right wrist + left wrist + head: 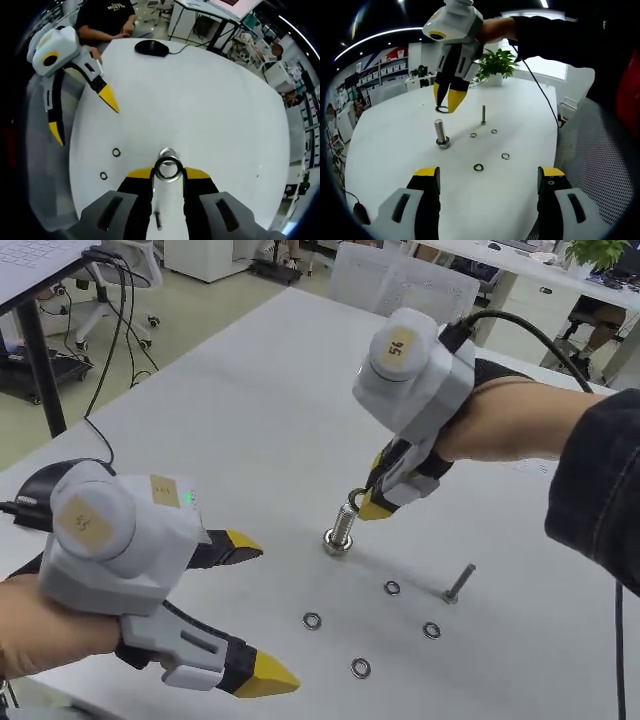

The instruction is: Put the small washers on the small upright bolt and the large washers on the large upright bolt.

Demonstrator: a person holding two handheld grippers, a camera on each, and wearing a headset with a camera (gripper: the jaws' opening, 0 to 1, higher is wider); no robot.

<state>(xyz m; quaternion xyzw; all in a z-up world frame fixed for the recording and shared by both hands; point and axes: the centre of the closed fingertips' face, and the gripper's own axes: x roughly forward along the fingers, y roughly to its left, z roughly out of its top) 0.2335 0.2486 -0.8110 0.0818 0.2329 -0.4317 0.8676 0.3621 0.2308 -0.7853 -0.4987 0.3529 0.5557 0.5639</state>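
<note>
The large upright bolt [340, 528] stands mid-table. My right gripper [362, 502] hangs just above it, shut on a large washer [356, 498] held over the bolt's top. In the right gripper view the washer [167, 168] sits between my yellow tips, with the bolt head [167, 152] right behind it. The small bolt [458, 583] stands to the right. Several loose washers [312, 620] lie on the table in front of the bolts. My left gripper [258, 610] is open at the near left, holding nothing. The left gripper view shows the large bolt [440, 134] and small bolt [483, 114].
The white table [250, 410] stretches away behind the bolts. A black mouse [152, 48] lies near the table's edge, where a person in black sits. Office chairs, desks and a cable surround the table. A potted plant [496, 62] stands beyond it.
</note>
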